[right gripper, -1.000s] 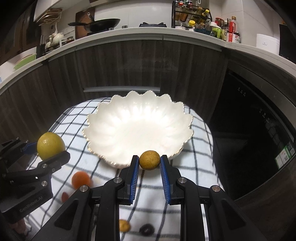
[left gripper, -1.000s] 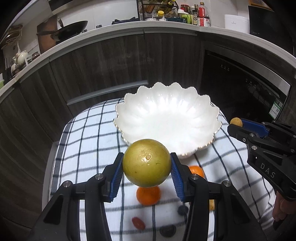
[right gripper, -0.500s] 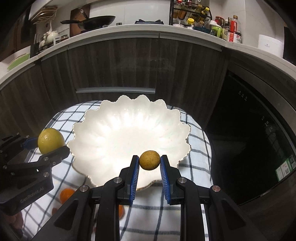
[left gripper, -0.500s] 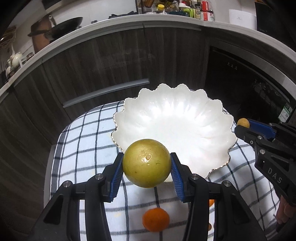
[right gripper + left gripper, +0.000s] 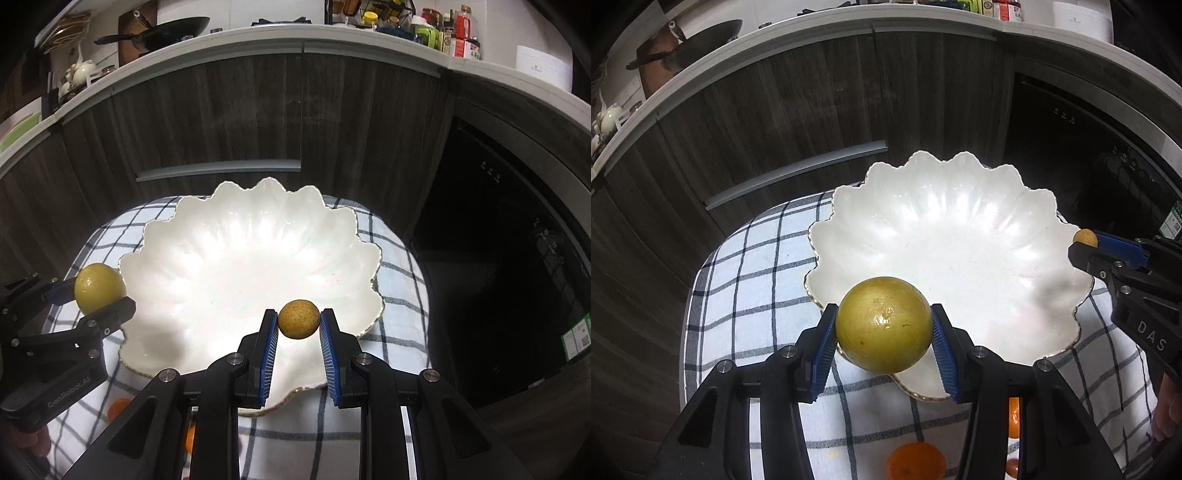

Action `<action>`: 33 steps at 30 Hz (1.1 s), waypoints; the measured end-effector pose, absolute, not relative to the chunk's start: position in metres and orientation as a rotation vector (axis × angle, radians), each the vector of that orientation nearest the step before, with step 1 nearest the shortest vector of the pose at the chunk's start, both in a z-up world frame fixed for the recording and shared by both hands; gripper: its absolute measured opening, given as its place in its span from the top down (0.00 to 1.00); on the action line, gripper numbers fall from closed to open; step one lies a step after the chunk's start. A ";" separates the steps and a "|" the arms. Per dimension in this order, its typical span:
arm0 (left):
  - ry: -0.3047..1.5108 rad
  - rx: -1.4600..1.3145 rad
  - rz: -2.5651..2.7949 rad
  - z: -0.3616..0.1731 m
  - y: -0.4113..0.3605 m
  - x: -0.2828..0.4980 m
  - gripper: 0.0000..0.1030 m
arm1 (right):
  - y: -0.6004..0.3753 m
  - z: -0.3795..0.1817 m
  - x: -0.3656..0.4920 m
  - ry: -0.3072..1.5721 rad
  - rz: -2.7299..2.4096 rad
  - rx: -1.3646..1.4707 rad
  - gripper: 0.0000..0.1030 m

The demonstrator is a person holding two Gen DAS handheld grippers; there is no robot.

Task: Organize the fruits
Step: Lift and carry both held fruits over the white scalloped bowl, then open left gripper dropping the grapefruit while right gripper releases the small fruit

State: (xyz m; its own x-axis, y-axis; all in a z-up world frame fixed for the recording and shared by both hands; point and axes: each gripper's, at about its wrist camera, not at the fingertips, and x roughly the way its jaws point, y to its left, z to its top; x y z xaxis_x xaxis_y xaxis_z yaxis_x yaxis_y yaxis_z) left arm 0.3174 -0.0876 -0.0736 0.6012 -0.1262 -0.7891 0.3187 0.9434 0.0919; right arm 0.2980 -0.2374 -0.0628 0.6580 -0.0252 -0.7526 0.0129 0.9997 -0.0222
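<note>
Left gripper (image 5: 884, 330): clamped on a large yellow-green fruit (image 5: 884, 324), held over the near left rim of the bowl.
Right gripper (image 5: 298, 320): clamped on a small brown-yellow fruit (image 5: 298, 319), held over the bowl's near right part.
Bowl (image 5: 177, 288): white, scalloped edge, nothing lying inside it, standing on a checked cloth (image 5: 750, 280) that covers the table.
Loose fruit: an orange (image 5: 916, 461) lies on the cloth near the bowl's front.
Background: dark wood cabinets (image 5: 221, 110) behind the table.
</note>
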 end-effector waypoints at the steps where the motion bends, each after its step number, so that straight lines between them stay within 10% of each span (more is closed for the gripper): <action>1: 0.891 0.236 -0.258 -0.074 -0.088 0.319 0.53 | -0.237 -0.065 0.300 0.860 -0.021 -0.014 0.76; 16: 0.953 0.206 -0.265 -0.086 -0.091 0.324 0.50 | -0.248 -0.082 0.311 0.938 -0.027 0.050 0.74; 21: 0.889 0.206 -0.246 -0.076 -0.089 0.319 0.21 | -0.251 -0.079 0.311 0.922 -0.049 0.060 0.39; 33: 0.872 0.185 -0.197 -0.067 -0.079 0.316 0.05 | -0.252 -0.071 0.306 0.900 -0.078 0.065 0.23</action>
